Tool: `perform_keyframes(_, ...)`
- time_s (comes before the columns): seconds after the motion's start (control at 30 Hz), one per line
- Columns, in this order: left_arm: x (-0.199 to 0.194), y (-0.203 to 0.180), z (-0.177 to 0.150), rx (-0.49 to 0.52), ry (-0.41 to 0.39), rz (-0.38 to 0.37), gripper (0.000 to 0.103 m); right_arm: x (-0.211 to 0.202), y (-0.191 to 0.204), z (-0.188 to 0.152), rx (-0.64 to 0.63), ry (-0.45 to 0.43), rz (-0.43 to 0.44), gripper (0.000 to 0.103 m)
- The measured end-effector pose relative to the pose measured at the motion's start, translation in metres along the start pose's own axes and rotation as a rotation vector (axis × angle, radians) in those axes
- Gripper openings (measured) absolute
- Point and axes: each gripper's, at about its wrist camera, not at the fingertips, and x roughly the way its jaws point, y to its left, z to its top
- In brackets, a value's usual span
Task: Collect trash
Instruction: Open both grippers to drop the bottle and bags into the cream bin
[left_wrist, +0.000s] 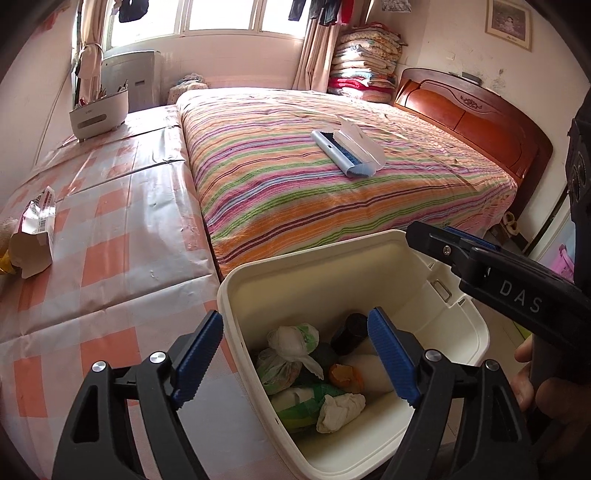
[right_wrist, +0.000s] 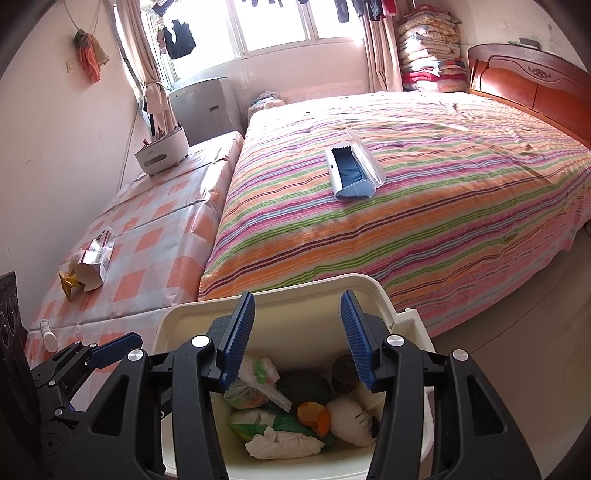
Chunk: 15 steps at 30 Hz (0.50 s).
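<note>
A white trash bin (left_wrist: 236, 280) (right_wrist: 177, 314) stands at the foot of the bed, holding crumpled tissue (left_wrist: 340, 410) (right_wrist: 284, 443), knotted plastic bags, an orange scrap and a dark cylinder. My left gripper (left_wrist: 295, 317) hangs open over the bin's left rim with nothing between its blue pads. My right gripper (right_wrist: 298, 295) is open and empty above the bin; in the left wrist view it (left_wrist: 443, 236) reaches in from the right. On the checked table lie a torn paper packet (left_wrist: 35, 236) (right_wrist: 96, 258), a yellow wrapper (right_wrist: 68, 282) and a small white tube (right_wrist: 48, 334).
A blue and white brush case (left_wrist: 349, 147) (right_wrist: 354, 171) lies open on the striped bed (left_wrist: 295, 192). A white desk caddy (left_wrist: 99, 114) (right_wrist: 160, 155) stands at the table's far end. The wooden headboard (left_wrist: 472, 114) and stacked quilts (left_wrist: 365, 62) are at the back right.
</note>
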Motion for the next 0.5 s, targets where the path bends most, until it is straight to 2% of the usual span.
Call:
perform_keyframes(0.17, -0.001, 0.003, 0.0, -0.009, 0.008, -0.003, 0.078, 0.001, 0.003, 0.0, -0.001, 0.001, 0.003, 0.049)
perform_keyframes(0.3, -0.002, 0.005, 0.0, -0.015, 0.01, -0.003, 0.078, 0.001, 0.006, 0.0, -0.006, -0.005, 0.001, 0.058)
perform_keyframes(0.5, -0.003, 0.012, -0.001, -0.032, 0.014, 0.001, 0.078, 0.003, 0.01, 0.001, -0.01, -0.001, 0.005, 0.059)
